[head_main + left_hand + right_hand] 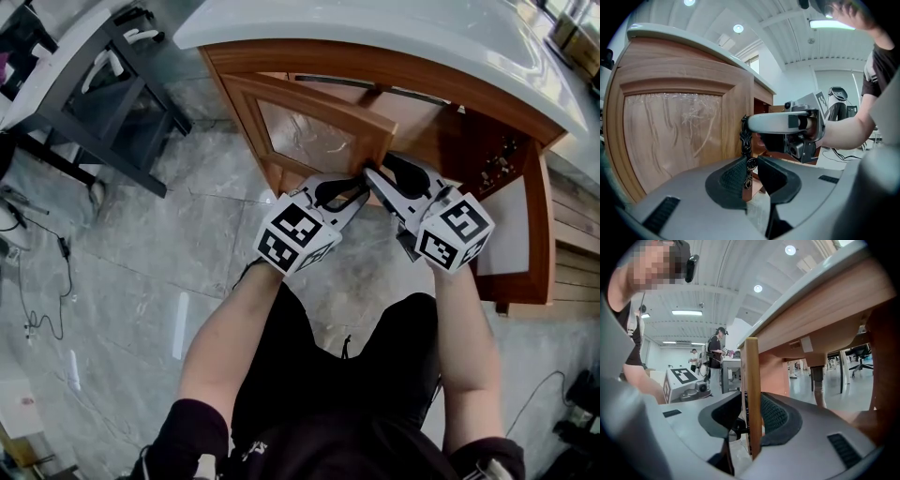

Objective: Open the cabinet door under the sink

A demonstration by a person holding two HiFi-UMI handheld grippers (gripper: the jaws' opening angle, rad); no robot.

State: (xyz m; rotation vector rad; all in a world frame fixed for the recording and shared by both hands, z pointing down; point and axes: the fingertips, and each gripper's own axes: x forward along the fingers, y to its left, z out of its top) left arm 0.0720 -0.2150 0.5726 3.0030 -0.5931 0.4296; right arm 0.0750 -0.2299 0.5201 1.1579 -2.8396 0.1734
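On the far left a black table (112,89) is standing on the gray floor (141,253), and a thin cord (42,309) is lying near it. Between the table and the cabinet a wide piece of floor is lying bare, and that is the open room on this side. The white counter (375,33) is running over the top of the cabinet and sticking out past the wood.

Under the counter the door (314,131) is standing partly open, with its free edge swung out toward the person. Right of it the dark inside of the cabinet is showing. On the far right a second door (538,234) is hanging wide open.

The left claw (751,164) is reaching in at the front of the door, close to its right edge. It is pinching the dark curly handle (745,138), which is hanging between the two pads. The right claw (750,404) is sitting just beside the left one and pointing toward it. Its jaws are spread wide, and the thin edge of the door is standing between them. The pad on the right is lying close against the wood, while the other pad is standing a little apart.
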